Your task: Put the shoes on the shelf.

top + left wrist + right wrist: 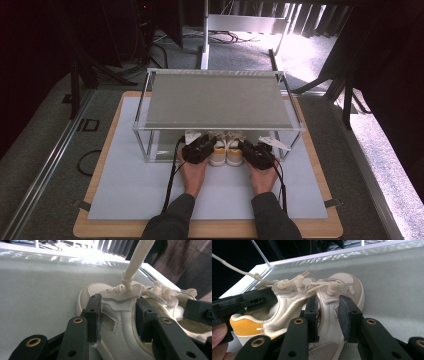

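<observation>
Both grippers grip shoes: left gripper (117, 315) clamped on the outer wall of the left shoe (120, 322), right gripper (328, 315) clamped on the side wall of the right shoe (337, 290). Pair sits side by side, touching, at the near edge under the shelf rack (217, 100) on the white mat (125, 185). Step looks like grasp done, pre-move. Next move likely calls for shifting both together, level, keeping laces clear of the rack posts.

Two shoes (226, 150) side by side under the rack (218, 102).
</observation>
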`<state>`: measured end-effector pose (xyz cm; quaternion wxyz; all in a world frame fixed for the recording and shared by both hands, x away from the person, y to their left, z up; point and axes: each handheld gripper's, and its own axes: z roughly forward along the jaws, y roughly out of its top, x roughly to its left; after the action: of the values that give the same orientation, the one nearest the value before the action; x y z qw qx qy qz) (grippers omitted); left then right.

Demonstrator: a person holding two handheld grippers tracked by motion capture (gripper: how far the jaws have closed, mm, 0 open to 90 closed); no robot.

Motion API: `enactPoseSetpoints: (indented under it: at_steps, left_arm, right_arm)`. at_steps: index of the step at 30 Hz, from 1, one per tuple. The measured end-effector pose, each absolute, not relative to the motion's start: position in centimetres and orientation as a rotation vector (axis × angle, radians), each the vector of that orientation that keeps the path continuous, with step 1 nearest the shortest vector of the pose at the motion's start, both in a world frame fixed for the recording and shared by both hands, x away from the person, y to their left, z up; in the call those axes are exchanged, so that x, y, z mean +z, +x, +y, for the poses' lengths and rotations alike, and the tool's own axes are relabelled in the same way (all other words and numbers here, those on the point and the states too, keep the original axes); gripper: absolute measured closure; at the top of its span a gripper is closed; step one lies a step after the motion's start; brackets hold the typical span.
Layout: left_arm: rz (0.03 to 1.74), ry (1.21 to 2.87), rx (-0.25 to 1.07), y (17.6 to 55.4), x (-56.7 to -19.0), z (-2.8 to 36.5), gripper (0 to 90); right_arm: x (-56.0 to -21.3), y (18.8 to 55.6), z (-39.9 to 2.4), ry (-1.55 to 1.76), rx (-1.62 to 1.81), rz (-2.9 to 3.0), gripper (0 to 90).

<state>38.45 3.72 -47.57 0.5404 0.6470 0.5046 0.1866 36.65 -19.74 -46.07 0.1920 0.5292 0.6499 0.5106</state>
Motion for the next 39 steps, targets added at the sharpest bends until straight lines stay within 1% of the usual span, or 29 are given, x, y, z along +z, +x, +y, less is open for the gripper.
enactPoseSetpoints:
  at_steps: [3, 5, 6, 7, 8, 9, 12, 14, 16, 20, 24, 29, 32, 33, 35, 39]
  left_arm:
    - [1.2, 1.538, 0.456, 38.6, -47.6, 3.6, 61.4]
    - [1.204, 1.563, 0.442, 38.8, -47.6, 3.7, 61.1]
    - [1.21, 1.53, 0.423, 38.9, -47.7, 3.6, 60.2]
    - [1.198, 1.572, 0.427, 38.9, -47.7, 3.9, 59.3]
    - [1.197, 1.575, 0.426, 38.9, -47.7, 4.0, 58.4]
    - [1.226, 1.524, 0.396, 39.0, -47.8, 3.8, 56.4]
    - [1.256, 1.517, 0.381, 39.1, -48.0, 4.5, 45.8]
    - [1.256, 1.503, 0.38, 38.9, -47.9, 4.7, 41.3]
    - [1.222, 1.513, 0.38, 38.6, -47.8, 5.1, 39.5]
    - [1.214, 1.468, 0.393, 37.9, -47.4, 5.2, 38.4]
    - [1.173, 1.478, 0.394, 37.1, -47.0, 5.9, 38.0]
    - [1.108, 1.479, 0.39, 35.3, -46.7, 6.4, 36.7]
    - [1.056, 1.517, 0.395, 34.3, -46.6, 6.3, 33.5]
    - [1.033, 1.556, 0.395, 34.0, -46.7, 6.2, 32.2]
    - [1.01, 1.623, 0.423, 33.6, -46.9, 5.8, 30.5]
    - [0.986, 1.713, 0.433, 33.6, -47.5, 5.1, 29.9]
  right_arm:
    - [-46.1, 36.8, -19.6, 1.475, 1.432, 1.818, 70.1]
    - [-46.2, 37.0, -19.6, 1.476, 1.427, 1.812, 70.1]
    - [-46.2, 37.0, -19.6, 1.479, 1.429, 1.809, 70.1]
    - [-46.3, 37.1, -19.7, 1.482, 1.432, 1.809, 70.0]
    - [-46.3, 37.1, -19.8, 1.48, 1.429, 1.813, 69.9]
    - [-46.3, 37.1, -19.9, 1.484, 1.428, 1.82, 69.3]
    - [-46.2, 37.2, -20.0, 1.459, 1.417, 1.836, 66.4]
    - [-46.0, 37.1, -20.2, 1.456, 1.412, 1.826, 62.1]
    - [-45.7, 36.9, -20.2, 1.456, 1.416, 1.804, 57.5]
    - [-45.4, 36.2, -20.3, 1.427, 1.433, 1.798, 52.1]
    - [-45.0, 35.3, -20.5, 1.382, 1.495, 1.786, 47.4]
    - [-44.9, 34.0, -20.5, 1.319, 1.512, 1.852, 39.1]
    - [-45.3, 33.4, -20.3, 1.303, 1.472, 1.905, 34.9]
    - [-45.5, 33.2, -20.2, 1.292, 1.462, 1.92, 34.6]
    - [-46.0, 33.0, -20.0, 1.282, 1.404, 1.952, 31.3]
    - [-46.7, 32.9, -19.6, 1.262, 1.332, 2.004, 31.3]
